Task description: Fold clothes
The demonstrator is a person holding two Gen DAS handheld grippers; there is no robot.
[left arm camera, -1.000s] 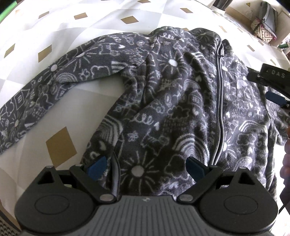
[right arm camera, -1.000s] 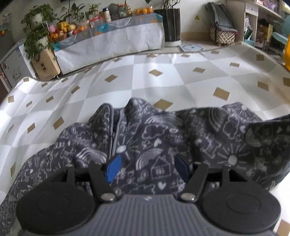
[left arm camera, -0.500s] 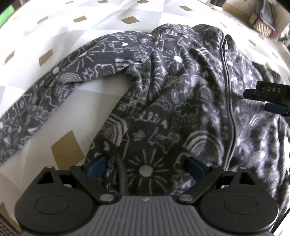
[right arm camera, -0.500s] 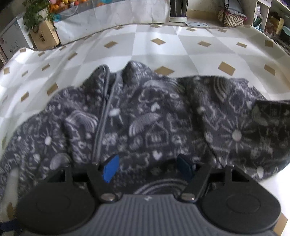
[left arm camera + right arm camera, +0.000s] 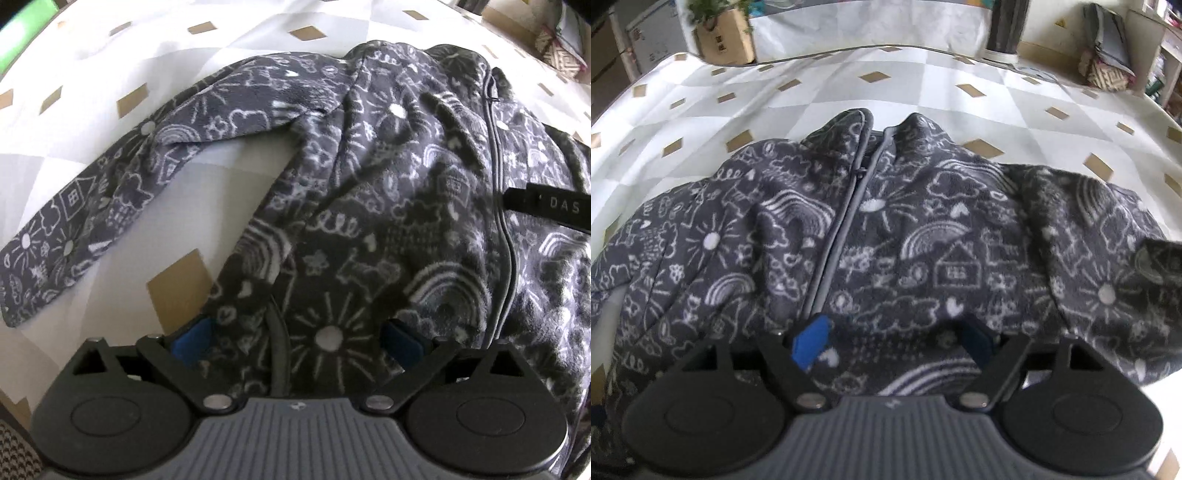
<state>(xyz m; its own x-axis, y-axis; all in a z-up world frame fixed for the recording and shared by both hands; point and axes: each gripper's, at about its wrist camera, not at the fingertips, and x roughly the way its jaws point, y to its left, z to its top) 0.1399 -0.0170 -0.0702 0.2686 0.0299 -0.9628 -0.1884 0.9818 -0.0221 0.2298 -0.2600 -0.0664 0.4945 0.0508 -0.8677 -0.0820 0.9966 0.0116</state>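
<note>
Presently | jacket (image 5: pixel 886 236) lay zip-up on cloth (image 5: pixel 923 85), collar at 12 o'clock, sleeve (image 5: pixel 122 199) out toward 9 | left gripper (image 5: pixel 295 339) and right gripper (image 5: pixel 894 336): jaws wide, empty, straddling the hem, judged poised to pinch it for the fold.

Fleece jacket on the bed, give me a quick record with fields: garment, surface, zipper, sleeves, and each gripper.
garment: dark fleece jacket with white doodle print, front up
surface: white and grey checked sheet with tan diamonds
zipper: closed
sleeve: one sleeve stretched out sideways, unfolded
left gripper: open, at the hem
right gripper: open, over the jacket front
</note>
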